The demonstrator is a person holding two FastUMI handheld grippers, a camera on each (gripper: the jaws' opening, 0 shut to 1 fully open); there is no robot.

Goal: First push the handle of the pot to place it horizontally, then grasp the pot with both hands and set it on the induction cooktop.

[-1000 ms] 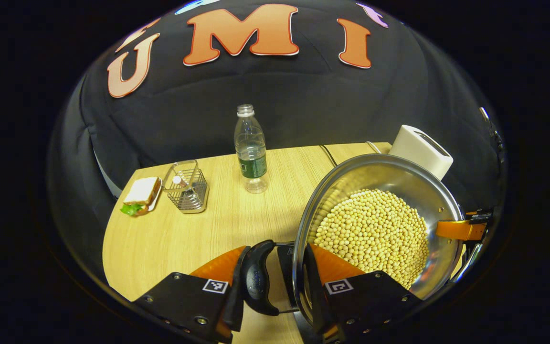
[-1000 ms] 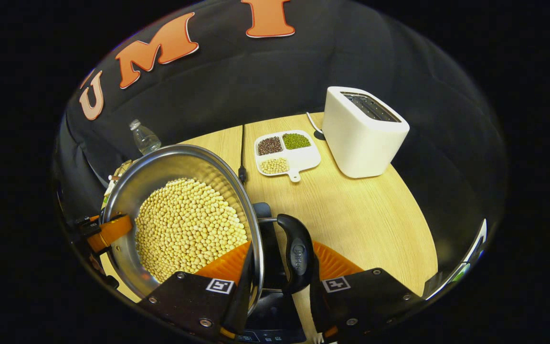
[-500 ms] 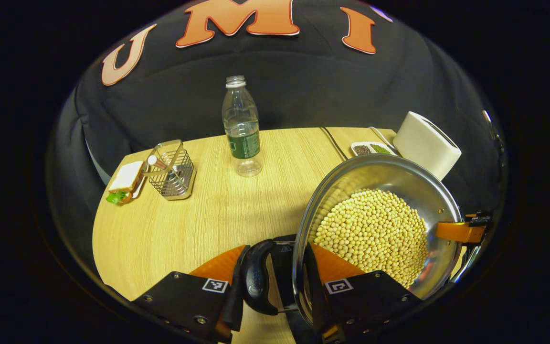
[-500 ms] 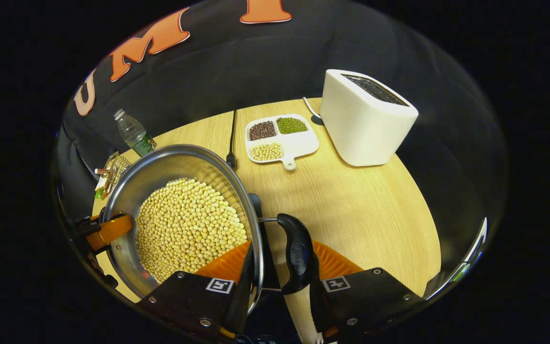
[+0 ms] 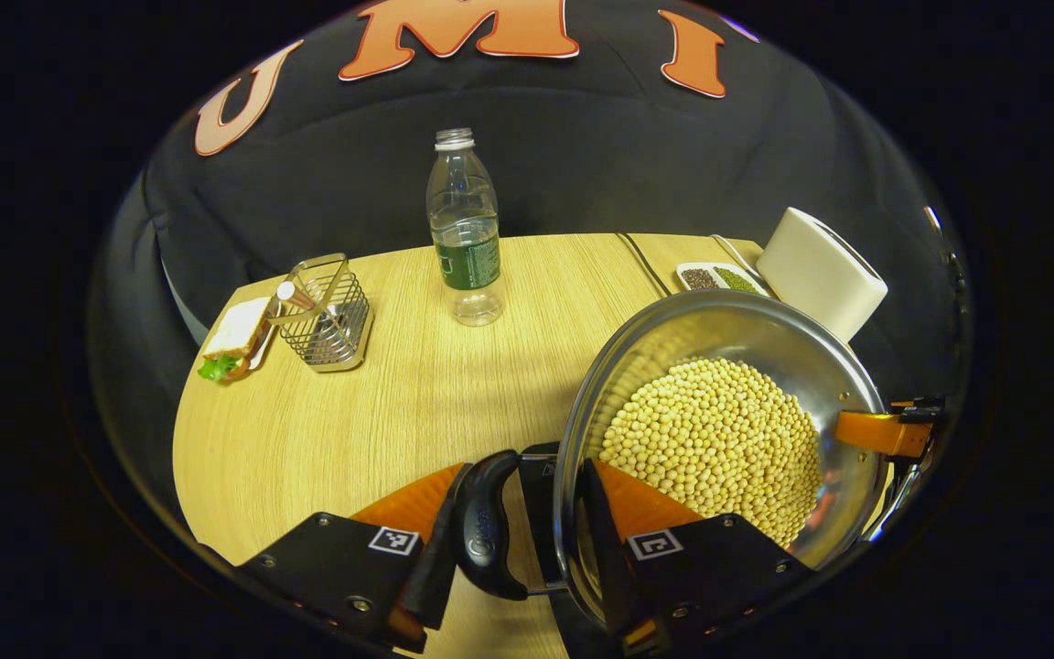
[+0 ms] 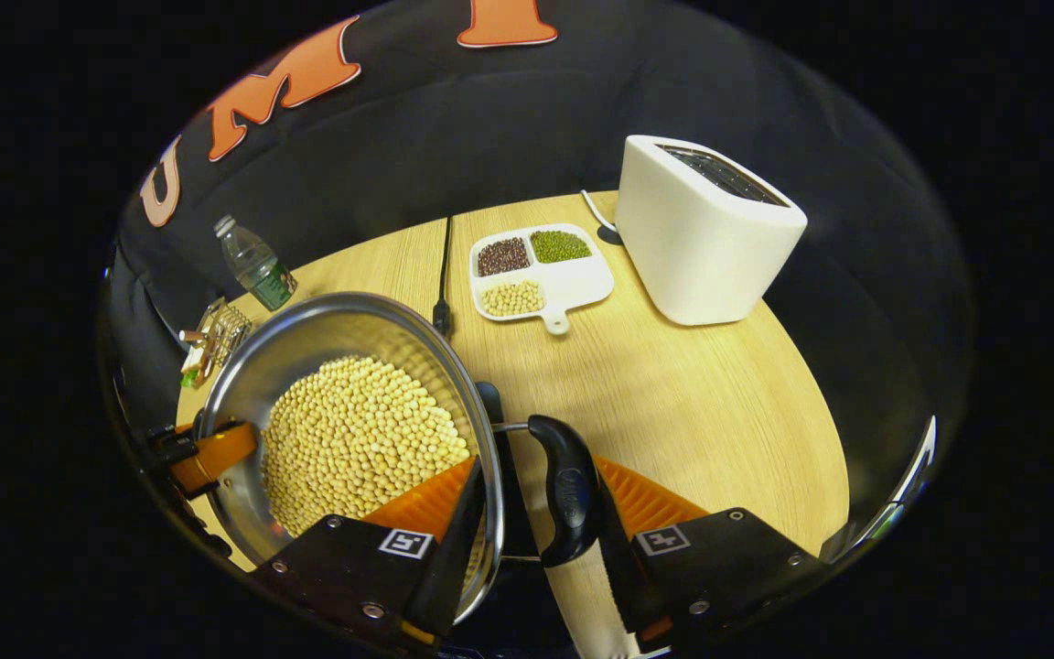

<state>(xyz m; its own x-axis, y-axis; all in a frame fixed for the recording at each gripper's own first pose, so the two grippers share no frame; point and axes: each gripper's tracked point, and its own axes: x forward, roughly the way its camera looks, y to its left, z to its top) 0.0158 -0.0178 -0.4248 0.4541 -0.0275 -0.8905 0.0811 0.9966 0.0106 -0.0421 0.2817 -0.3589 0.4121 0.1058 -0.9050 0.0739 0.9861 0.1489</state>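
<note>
A steel pot point(image 5: 728, 316) filled with pale soybeans point(image 5: 710, 439) hangs between my two grippers. My left gripper point(image 5: 527, 474) is shut across the pot's black side handle point(image 5: 483, 531) and rim, one finger outside the handle and one inside the pot. My right gripper point(image 6: 538, 467) is shut the same way on the opposite black handle point(image 6: 568, 494) of the pot point(image 6: 307, 329). Each view shows the other gripper on the far rim point(image 5: 879, 432) point(image 6: 207, 455). The dark induction cooktop point(image 6: 490, 403) lies directly beneath the pot, mostly hidden; I cannot tell if they touch.
On the wooden table point(image 5: 353, 421) stand a water bottle point(image 5: 465, 238), a wire basket point(image 5: 326, 311) and a sandwich point(image 5: 232, 340) at the left. A white toaster point(image 6: 701, 233), a divided dish of beans point(image 6: 536, 270) and a black cable point(image 6: 443, 275) are at the back right.
Both grippers and the pot have sunk toward the table and drawn back a little; more of the tabletop shows. The grip on both handles is unchanged.
</note>
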